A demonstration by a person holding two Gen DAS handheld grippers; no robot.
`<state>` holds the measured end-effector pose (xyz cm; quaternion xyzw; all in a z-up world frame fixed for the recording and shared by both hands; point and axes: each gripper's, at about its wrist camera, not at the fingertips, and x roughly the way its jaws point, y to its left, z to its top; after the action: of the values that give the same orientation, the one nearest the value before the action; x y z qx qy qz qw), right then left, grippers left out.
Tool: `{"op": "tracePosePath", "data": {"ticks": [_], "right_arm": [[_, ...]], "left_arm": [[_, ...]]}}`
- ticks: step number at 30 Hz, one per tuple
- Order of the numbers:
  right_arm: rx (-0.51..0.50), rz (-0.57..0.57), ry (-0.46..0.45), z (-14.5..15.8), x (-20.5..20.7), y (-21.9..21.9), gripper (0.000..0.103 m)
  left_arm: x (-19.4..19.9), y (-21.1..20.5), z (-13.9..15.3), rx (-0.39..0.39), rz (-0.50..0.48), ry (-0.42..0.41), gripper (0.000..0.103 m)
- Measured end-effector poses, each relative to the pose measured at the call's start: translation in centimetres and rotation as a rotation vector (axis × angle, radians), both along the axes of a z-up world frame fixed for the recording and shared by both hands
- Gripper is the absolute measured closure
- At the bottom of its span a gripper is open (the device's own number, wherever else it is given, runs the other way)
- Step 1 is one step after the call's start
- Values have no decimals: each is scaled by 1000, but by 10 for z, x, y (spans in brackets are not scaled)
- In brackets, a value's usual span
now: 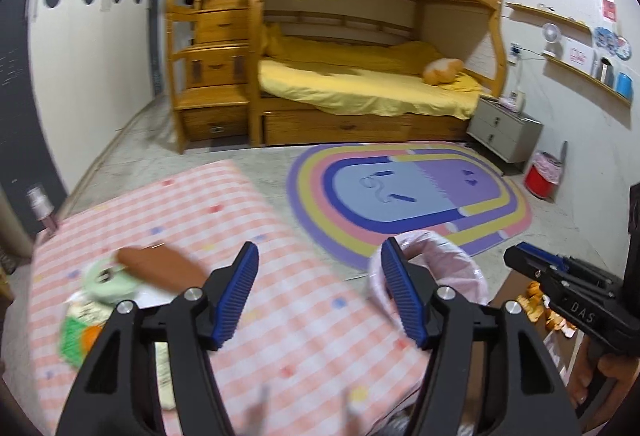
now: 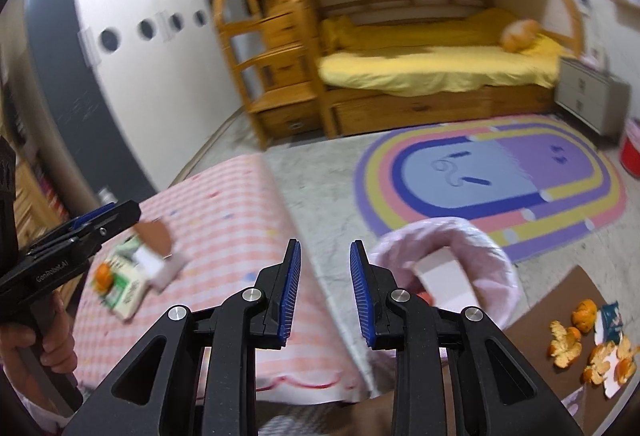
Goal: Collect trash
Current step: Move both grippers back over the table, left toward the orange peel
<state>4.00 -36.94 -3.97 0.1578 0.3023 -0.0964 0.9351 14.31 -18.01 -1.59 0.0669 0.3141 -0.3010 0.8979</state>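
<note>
My left gripper stands open over a pink checked cloth, with nothing between its blue pads. To its left lie a brown wrapper, a pale green tub and a green carton with a bit of orange on it. A pink-lined bin stands just right of the gripper. My right gripper is partly open and empty, above the cloth's edge and left of the bin. Orange peels and a blue packet lie on a brown board at the lower right.
A wooden bunk bed with yellow bedding stands at the back, with stair drawers to its left. A striped oval rug covers the floor. A grey nightstand and a red bin stand by the right wall.
</note>
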Motion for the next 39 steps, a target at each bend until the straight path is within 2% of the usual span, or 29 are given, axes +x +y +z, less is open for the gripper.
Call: {"op": "tracePosePath", "data": {"ticks": [5, 7, 13, 20, 23, 26, 27, 28, 30, 37, 39], "right_arm": [[-29, 116, 1, 15, 20, 54, 75], [-41, 157, 1, 18, 29, 73, 72], [-55, 263, 8, 19, 62, 124, 68], [-68, 338, 10, 9, 103, 152, 67], [-88, 337, 4, -4, 116, 153, 67], [-95, 339, 40, -20, 121, 153, 67], [-92, 341, 47, -22, 122, 153, 67], [-97, 333, 46, -22, 122, 151, 66], [-98, 321, 35, -21, 121, 149, 61], [-90, 319, 39, -23, 120, 147, 55], [-87, 314, 33, -23, 120, 145, 54]], "left_arm": [[-1, 60, 2, 29, 121, -15, 34], [2, 87, -1, 38, 182, -20, 33], [19, 151, -14, 60, 347, -15, 33], [36, 195, -35, 60, 423, 14, 31], [37, 199, -46, 84, 408, 38, 31], [36, 193, -53, 106, 365, 41, 31], [35, 189, -55, 110, 348, 36, 29], [34, 185, -56, 112, 336, 31, 22], [30, 175, -58, 118, 319, 17, 19], [41, 153, -73, 140, 310, 45, 18], [44, 150, -79, 160, 317, 53, 21]]}}
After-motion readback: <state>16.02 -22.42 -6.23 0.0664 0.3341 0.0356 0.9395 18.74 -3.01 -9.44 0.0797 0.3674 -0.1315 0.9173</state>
